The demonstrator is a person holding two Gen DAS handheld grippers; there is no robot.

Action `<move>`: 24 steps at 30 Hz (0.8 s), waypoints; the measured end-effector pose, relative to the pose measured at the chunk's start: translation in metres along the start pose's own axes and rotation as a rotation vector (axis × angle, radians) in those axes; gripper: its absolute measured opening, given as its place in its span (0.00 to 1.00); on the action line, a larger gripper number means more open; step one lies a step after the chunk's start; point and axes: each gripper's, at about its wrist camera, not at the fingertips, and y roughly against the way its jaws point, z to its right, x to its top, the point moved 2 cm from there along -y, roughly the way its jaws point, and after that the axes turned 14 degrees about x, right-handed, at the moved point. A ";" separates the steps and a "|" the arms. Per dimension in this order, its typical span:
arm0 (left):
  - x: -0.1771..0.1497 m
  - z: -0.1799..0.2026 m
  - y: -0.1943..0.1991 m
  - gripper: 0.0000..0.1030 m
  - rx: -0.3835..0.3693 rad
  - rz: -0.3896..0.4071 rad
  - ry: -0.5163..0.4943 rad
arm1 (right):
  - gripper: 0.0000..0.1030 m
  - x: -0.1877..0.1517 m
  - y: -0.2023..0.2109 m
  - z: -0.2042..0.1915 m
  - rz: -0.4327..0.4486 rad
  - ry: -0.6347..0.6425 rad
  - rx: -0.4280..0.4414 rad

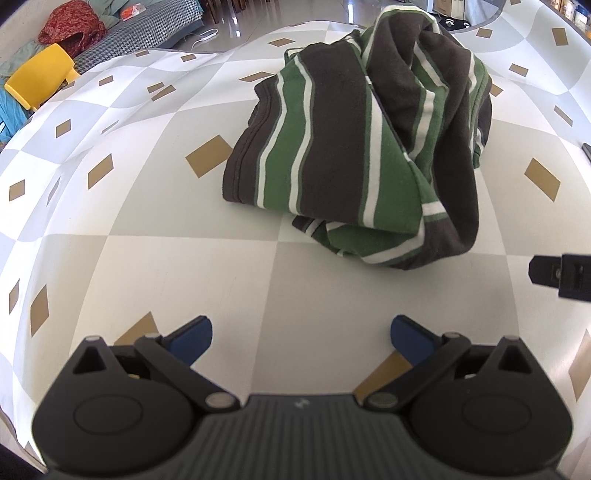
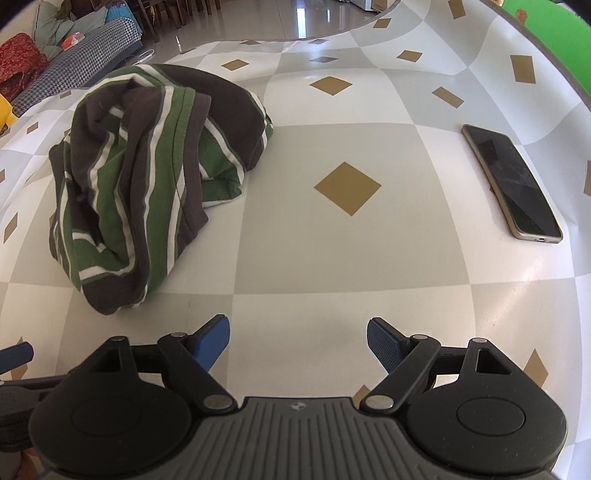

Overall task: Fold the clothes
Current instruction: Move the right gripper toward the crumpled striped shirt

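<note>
Glossy floor tiles are showing beyond the far edge of a table (image 2: 332,236) that is wearing a smooth cloth printed with large grey and white checks and small tan diamonds. Past that edge, a sofa with a black-and-white houndstooth cover (image 1: 147,33) is sitting with a crumpled red patterned cloth (image 1: 70,24) lying on it, and a yellow plastic chair (image 1: 40,75) is standing close to the table's left side.

On the tablecloth, a fleece garment striped in dark brown, green and white (image 1: 362,147) is lying in a rumpled, unfolded heap, bunched up high at the back and spilling forward in loose folds. In the left wrist view it is sitting ahead of the fingers and a little to the right; in the right wrist view it is lying ahead and to the left (image 2: 147,177).

Both tools are tilting downward over bare tablecloth, short of the garment. The left gripper (image 1: 301,338) is holding its blue-padded fingers (image 1: 192,338) spread wide with nothing between them. The right gripper (image 2: 297,341) is likewise keeping its blue pads (image 2: 384,341) wide apart and empty, and part of its black body is showing at the right edge of the left wrist view.

To the right, well apart from the garment, a dark-screened smartphone in a gold-toned case (image 2: 513,184) is lying flat on the cloth, face up.
</note>
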 end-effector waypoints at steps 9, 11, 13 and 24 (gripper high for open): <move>-0.009 -0.012 -0.001 1.00 -0.005 -0.027 0.012 | 0.79 -0.019 0.002 -0.003 -0.004 -0.014 -0.035; -0.010 -0.013 -0.006 1.00 -0.011 -0.032 0.011 | 0.79 -0.022 0.003 -0.003 0.000 -0.016 -0.050; -0.012 -0.013 -0.007 1.00 -0.024 -0.042 0.016 | 0.79 -0.025 0.004 -0.003 0.004 -0.015 -0.065; -0.024 -0.017 -0.007 1.00 -0.066 -0.053 0.051 | 0.80 -0.038 0.007 0.001 0.024 -0.081 -0.074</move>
